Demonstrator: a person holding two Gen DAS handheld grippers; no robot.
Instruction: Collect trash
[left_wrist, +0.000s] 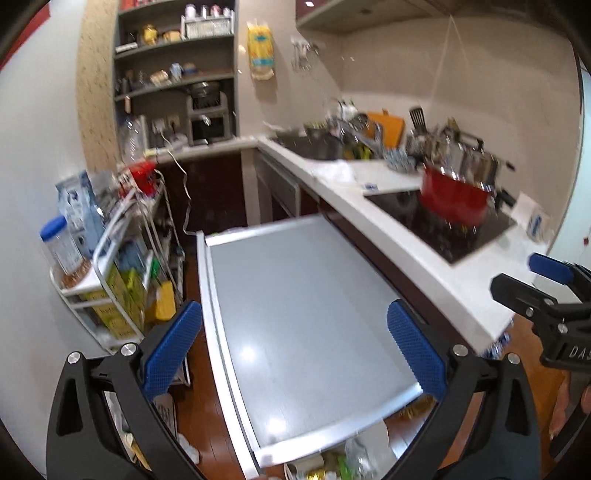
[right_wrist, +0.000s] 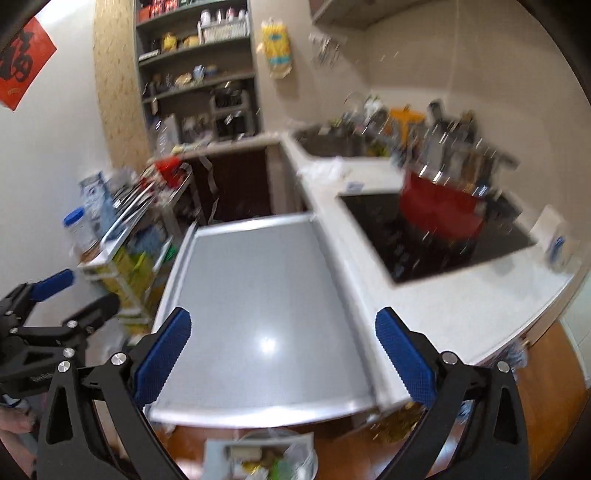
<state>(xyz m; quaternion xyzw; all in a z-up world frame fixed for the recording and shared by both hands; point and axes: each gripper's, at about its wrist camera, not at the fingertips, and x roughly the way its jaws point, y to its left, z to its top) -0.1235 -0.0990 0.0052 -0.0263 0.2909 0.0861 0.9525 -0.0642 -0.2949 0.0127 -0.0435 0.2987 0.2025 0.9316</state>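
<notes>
Trash (right_wrist: 266, 456), 6 o'clock below grey table (right_wrist: 266, 295): likely light, crumpled, soft, best pinched at an edge; left gripper (left_wrist: 295, 354) and right gripper (right_wrist: 282, 356) both wide apart, empty.

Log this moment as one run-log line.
task: collect trash | left gripper: open, empty | right gripper: open, empty | both above grey table | trash below table edge, untouched | frames blurred

Black hand-held gripper (left_wrist: 293, 354), blue textured pads (left_wrist: 173, 349)
</notes>
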